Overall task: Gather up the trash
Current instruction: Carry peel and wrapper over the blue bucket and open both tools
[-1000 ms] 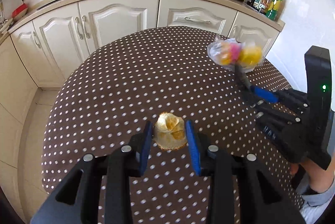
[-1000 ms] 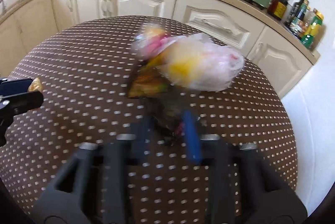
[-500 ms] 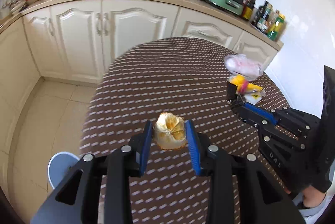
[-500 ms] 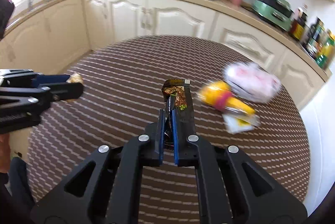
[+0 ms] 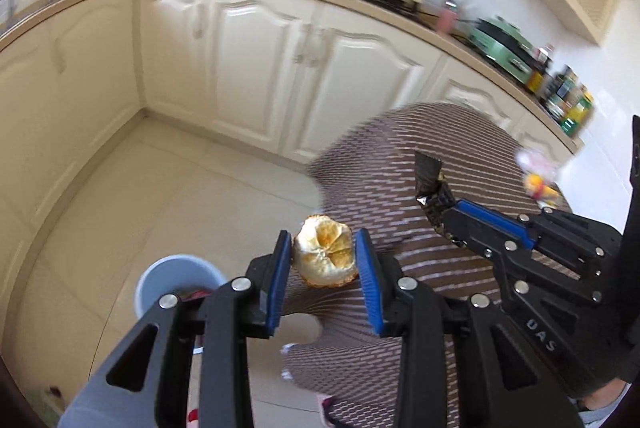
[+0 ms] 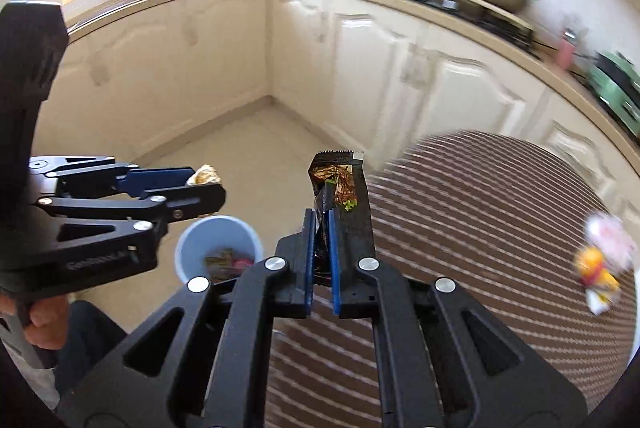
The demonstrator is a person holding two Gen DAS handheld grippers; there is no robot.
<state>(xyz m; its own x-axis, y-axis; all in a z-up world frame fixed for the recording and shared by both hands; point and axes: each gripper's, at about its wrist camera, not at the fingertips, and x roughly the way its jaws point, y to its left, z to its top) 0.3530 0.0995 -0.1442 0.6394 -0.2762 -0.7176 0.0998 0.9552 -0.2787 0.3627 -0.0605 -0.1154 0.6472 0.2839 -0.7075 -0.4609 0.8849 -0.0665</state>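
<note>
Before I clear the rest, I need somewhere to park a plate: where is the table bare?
Most of the table is bare, from its cabinet-side edge to the near edge. Only the far right is crowded: a plastic bag and yellow wrapper lie there. Both hand-held grippers carry trash toward the bin, clear of it.

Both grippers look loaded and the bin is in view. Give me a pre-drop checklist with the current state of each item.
1. Left gripper shut on the dried orange peel: ok.
2. Right gripper shut on the black snack wrapper: ok.
3. Blue trash bin open, with room: ok.
4. Left gripper directly above the bin: not ok, off to one side.
5. Right gripper above the bin: not ok, beside it.
6. Table free of trash: not ok, the plastic bag bundle remains.
</note>
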